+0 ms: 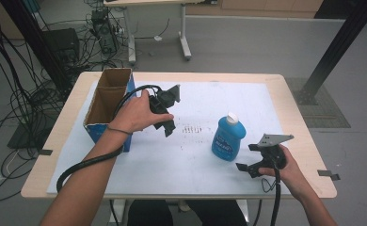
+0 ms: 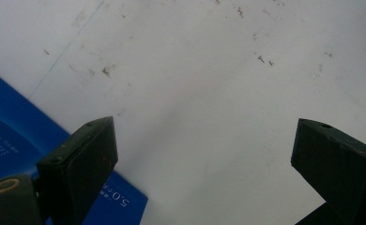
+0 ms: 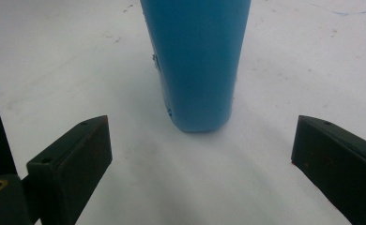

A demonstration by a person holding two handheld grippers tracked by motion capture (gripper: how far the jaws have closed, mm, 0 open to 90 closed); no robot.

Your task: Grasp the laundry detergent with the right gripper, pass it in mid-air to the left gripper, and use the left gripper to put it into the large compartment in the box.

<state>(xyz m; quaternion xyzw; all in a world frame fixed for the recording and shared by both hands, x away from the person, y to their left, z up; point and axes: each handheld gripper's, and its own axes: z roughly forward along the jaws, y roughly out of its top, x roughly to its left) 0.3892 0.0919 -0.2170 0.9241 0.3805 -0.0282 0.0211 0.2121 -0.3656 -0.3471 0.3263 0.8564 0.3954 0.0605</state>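
A blue bottle (image 1: 228, 139) with a white cap stands upright on the white sheet, right of centre. My right gripper (image 1: 246, 157) sits just to its right, near the front edge, pointing at it. Seen from the right gripper view, the bottle (image 3: 197, 61) rises ahead of the open right gripper (image 3: 202, 150), with a gap between its base and the jaws. My left gripper (image 1: 170, 126) hangs over the sheet beside the cardboard box (image 1: 107, 106). Its jaws stand wide apart in the left gripper view, the left gripper (image 2: 204, 154) holding nothing, with the box's blue side (image 2: 12, 136) at lower left.
The open-topped cardboard box with blue sides stands at the table's left. The white sheet (image 1: 195, 165) covers most of the wooden table (image 1: 294, 108). Cables and desk legs crowd the floor beyond the far edge.
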